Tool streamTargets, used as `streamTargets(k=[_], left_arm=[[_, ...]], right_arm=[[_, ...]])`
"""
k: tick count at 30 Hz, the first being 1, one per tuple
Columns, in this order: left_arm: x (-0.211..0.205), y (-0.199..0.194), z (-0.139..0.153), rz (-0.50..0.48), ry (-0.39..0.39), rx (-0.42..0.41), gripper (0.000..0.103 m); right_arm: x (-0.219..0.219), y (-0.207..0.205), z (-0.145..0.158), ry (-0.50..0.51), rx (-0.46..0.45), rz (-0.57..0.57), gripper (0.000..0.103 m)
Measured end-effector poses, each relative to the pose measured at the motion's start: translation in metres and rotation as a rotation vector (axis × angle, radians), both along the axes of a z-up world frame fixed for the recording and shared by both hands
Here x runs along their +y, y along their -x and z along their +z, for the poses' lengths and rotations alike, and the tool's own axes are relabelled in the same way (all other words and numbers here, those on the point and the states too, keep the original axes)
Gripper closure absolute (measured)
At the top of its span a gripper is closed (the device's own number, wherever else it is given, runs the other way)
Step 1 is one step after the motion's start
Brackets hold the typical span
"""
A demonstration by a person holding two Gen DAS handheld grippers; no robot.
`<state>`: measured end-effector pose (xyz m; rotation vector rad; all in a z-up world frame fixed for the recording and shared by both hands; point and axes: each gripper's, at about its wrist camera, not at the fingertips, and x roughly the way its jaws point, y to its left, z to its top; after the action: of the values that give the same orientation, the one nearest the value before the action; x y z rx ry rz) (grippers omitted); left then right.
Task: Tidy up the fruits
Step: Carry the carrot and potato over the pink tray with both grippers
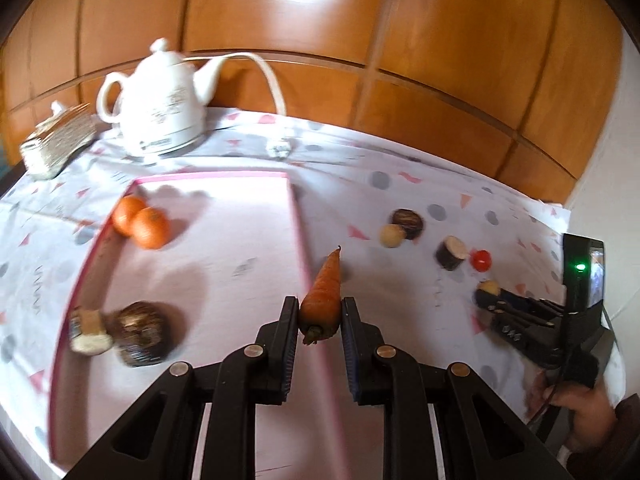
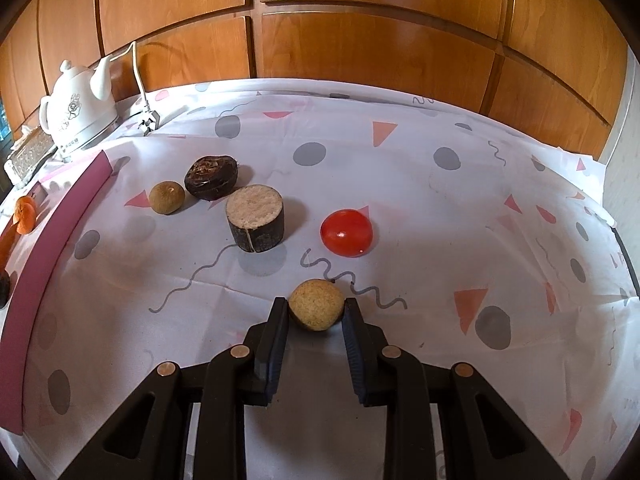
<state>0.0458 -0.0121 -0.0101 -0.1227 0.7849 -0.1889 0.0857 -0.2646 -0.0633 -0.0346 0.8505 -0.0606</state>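
Observation:
My left gripper (image 1: 320, 310) is shut on an orange carrot (image 1: 323, 296), tip pointing away, held over the right rim of the pink-edged tray (image 1: 298, 216). In the tray lie two oranges (image 1: 141, 222), a dark round fruit (image 1: 142, 336) and a cut piece (image 1: 89, 330). My right gripper (image 2: 317, 312) is shut on a small tan round fruit (image 2: 317, 305) just above the cloth; the right gripper (image 1: 494, 296) also shows from the left wrist. On the cloth lie a red tomato (image 2: 347, 232), a cut dark cylinder (image 2: 256, 222), a dark flat fruit (image 2: 211, 177) and a brown round fruit (image 2: 167, 197).
A white teapot-style kettle (image 1: 158, 100) with its cord and plug (image 2: 149, 120) stands at the back left, beside a glittery box (image 1: 54, 146). Wooden panels (image 1: 400, 40) close the back. A person's hand (image 1: 584, 412) holds the right gripper. The patterned cloth's edge (image 2: 600, 208) is at right.

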Motion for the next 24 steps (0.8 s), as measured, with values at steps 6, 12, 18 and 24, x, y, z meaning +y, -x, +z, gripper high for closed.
streamTargets(k=[6,12,18,24], left_arm=[[0.043,0.003,-0.011,0.108,-0.009,0.009,0.082],[0.071,0.003,-0.021,0.182,-0.004,0.033,0.082],[0.075,0.006,-0.021,0.191,-0.019,0.023,0.082],[0.070,0.015,-0.019,0.194,-0.059,0.000,0.078]], right_arm=[[0.015,0.004,0.008,-0.039,0.003,0.033,0.076],[0.067,0.015,0.032,-0.098,-0.046,0.178,0.076],[0.121,0.023,0.051,-0.153,-0.068,0.333,0.076],[0.160,0.023,0.054,-0.188,-0.050,0.427,0.076]])
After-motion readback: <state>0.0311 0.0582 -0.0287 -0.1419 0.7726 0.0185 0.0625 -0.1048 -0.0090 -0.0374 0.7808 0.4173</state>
